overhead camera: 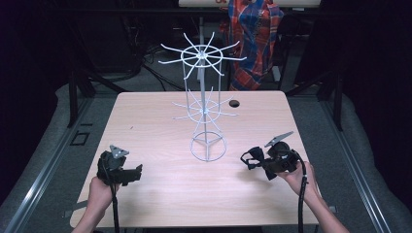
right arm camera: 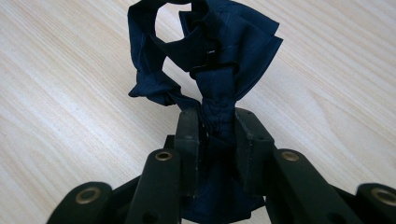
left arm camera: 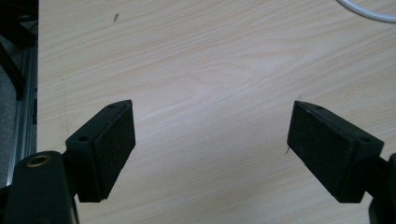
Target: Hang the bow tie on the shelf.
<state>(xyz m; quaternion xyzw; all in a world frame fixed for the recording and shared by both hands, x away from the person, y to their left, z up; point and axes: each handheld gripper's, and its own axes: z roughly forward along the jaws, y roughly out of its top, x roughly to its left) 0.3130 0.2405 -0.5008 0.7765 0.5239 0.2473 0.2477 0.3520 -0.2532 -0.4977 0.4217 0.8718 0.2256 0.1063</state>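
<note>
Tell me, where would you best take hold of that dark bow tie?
By its pinched middle, where the right gripper already clamps the bow tie, coming along the table from the person's side. The wings flare wide and floppy; the narrow centre fits between the jaws, probably leaving the strap loop free.

the lower part of the dark blue bow tie (right arm camera: 212, 60) is hidden between the closed jaws of the right gripper (right arm camera: 217, 126), and its bottom is cut off by the lower edge of the right gripper view. in the high view the bow tie (overhead camera: 253, 158) is too small for its strap and clasp to be made out. the white wire rack (left arm camera: 369, 10) is cut off at the top corner of the left gripper view, so just a curved piece, probably its base ring, is seen. the plaid cloth (overhead camera: 253, 36) behind the table (overhead camera: 160, 194) is cut off by the top edge.
</note>
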